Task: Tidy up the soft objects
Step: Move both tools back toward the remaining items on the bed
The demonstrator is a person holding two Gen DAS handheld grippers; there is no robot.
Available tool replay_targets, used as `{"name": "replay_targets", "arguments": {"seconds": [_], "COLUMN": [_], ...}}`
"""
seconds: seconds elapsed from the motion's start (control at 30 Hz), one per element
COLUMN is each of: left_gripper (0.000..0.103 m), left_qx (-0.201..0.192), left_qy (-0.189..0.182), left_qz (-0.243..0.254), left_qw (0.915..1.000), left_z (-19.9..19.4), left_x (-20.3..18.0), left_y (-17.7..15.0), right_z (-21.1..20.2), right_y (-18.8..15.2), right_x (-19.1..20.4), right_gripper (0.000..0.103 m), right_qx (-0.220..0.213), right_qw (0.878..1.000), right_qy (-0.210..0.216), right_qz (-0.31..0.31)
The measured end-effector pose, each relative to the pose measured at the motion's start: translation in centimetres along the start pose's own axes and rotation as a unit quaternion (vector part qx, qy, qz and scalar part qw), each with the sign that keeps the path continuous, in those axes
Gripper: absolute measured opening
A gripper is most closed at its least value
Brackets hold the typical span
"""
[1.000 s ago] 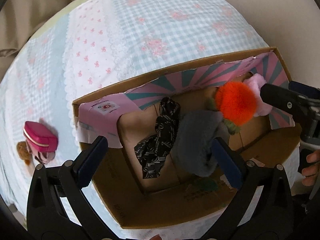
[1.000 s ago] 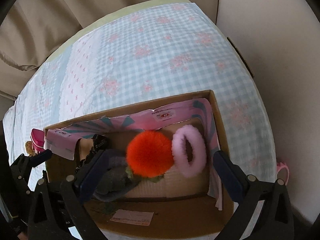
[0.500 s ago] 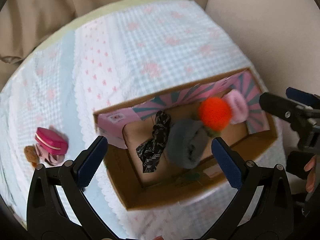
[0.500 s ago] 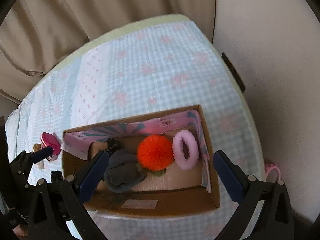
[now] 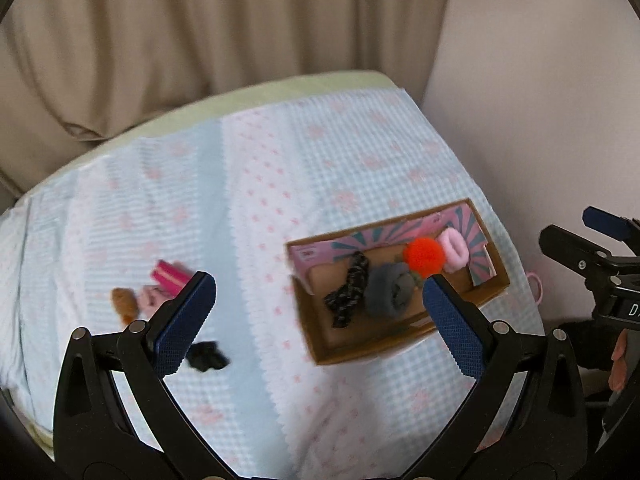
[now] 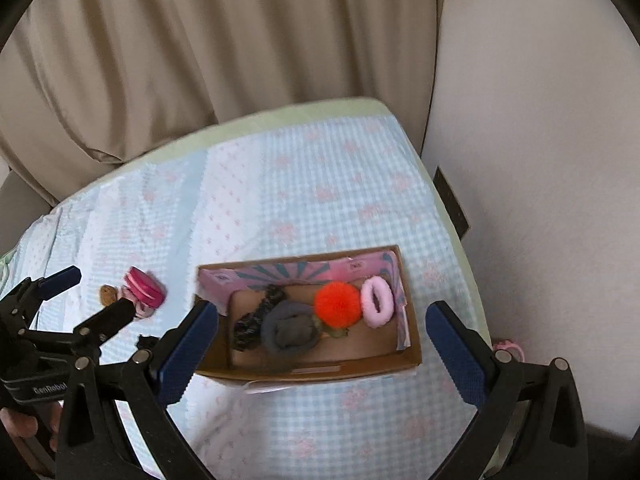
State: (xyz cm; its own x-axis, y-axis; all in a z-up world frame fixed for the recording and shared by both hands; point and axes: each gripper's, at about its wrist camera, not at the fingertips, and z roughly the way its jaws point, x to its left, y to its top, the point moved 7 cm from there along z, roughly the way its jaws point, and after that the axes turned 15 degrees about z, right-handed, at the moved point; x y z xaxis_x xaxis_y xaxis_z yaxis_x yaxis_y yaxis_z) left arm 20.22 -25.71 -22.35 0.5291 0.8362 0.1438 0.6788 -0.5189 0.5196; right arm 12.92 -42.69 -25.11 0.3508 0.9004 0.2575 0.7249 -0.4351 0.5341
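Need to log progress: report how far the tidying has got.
Done: black scrunchie, grey roll, orange pompom and pink ring lie in the box. In hand: nothing; left gripper and right gripper open. Left: pink pile and black piece on the cloth.

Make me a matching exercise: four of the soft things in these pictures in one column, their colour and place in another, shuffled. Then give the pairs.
Things:
1. pompom
2. fluffy ring
3. rolled cloth
4. small dark item

Descriptions:
A. grey, in the cardboard box, left of the orange ball
B. black, on the bedspread, outside the box
C. pale pink, at the box's right end
D. orange, mid-box

Pairs: 1-D, 2-C, 3-A, 4-B
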Motion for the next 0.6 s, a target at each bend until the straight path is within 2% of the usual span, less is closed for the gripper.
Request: {"name": "replay_targets", "arguments": {"seconds": [0.17,0.33,0.6], "left_gripper": [0.103,0.103,0.103], "left_qx": [-0.023,-0.028,-0.025], "left_qy": [0.025,0.042,0.063], "left_qz": [-0.029,-0.047,-0.079], "left_qw": [0.9990,0.9976,0.9945], "left_z": [-4.8,-8.1,-10.5], "left_x": [4.3,8.3,15.7], "left_y": [-2.9,-6.3,-11.8], "right_z": [-3.7,-6.4,-6.3], "right_y": [-1.1,-2.8,-6.5], "right_x": [3.9,8.9,17.2], "right_gripper": [0.103,0.103,0.103], "right_qx": [-0.029,-0.048,-0.040], "right_qw": [0.999,0.997,0.994], "right_qy": [0.011,0.040,0.079], "right_qz": [-0.017,-0.034,-0.059]}}
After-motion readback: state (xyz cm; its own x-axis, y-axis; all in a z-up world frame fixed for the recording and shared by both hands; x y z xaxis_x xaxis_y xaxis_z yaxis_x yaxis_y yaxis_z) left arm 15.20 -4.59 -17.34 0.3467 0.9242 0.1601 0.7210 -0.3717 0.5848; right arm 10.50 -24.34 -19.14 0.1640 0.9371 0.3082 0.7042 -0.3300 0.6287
